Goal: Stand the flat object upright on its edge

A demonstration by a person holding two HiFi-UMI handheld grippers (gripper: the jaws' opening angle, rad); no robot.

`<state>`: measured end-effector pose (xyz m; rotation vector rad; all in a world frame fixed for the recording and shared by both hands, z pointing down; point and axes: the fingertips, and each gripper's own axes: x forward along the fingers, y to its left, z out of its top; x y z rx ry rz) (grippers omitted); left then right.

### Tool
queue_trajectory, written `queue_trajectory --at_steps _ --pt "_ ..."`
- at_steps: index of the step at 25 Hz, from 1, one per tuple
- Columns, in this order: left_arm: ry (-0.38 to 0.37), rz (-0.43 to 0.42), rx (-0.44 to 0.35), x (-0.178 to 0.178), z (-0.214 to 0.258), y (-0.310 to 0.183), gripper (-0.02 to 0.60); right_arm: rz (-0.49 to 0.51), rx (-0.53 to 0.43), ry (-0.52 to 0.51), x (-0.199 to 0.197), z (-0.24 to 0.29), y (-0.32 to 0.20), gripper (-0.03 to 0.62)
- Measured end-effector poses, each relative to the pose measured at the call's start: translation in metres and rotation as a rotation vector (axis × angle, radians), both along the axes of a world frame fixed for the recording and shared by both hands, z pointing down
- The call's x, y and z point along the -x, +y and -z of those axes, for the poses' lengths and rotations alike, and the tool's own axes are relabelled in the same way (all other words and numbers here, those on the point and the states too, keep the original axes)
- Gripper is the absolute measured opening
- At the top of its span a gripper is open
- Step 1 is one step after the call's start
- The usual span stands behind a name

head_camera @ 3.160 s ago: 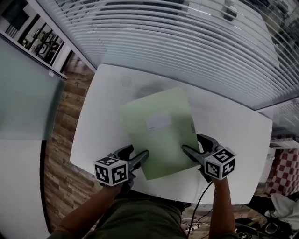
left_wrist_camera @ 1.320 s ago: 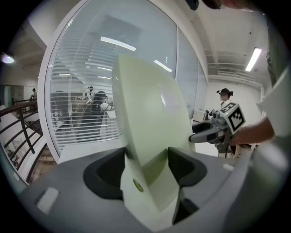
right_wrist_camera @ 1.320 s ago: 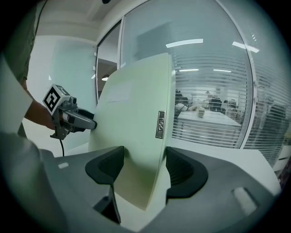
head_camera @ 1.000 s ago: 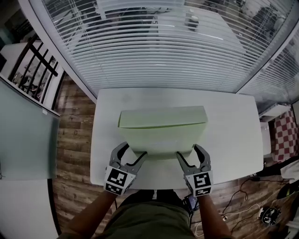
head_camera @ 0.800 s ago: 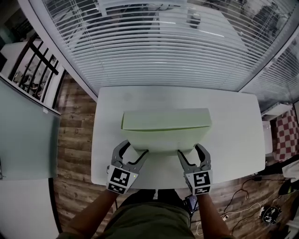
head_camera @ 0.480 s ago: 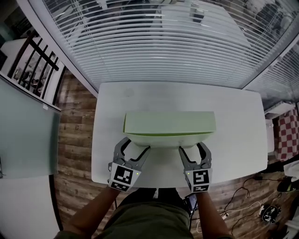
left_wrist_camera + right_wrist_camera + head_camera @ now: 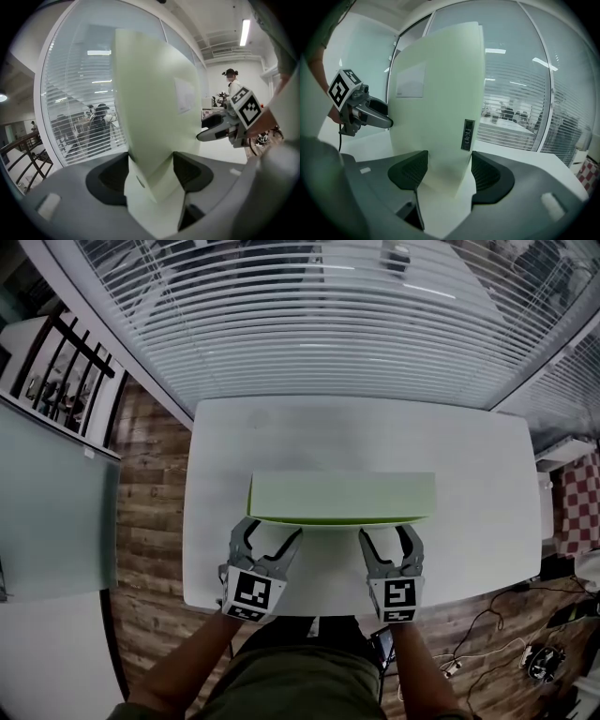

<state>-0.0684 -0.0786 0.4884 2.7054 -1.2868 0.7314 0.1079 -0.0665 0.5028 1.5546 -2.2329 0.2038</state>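
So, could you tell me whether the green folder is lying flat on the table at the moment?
No, the green folder stands upright on the white table, rising between the jaws of the right tool.

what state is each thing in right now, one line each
green folder: about upright on its long edge, on the white table
left claw: closed on the green folder
right claw: closed on the green folder
window blinds: lowered
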Motion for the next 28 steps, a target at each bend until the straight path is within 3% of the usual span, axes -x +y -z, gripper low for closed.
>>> queue_trajectory --at_steps 28 --pt "-0.029 0.036 0.006 0.003 -0.016 0.005 0.284 0.019 0.032 -0.003 0.002 -0.019 0.003 0.298"
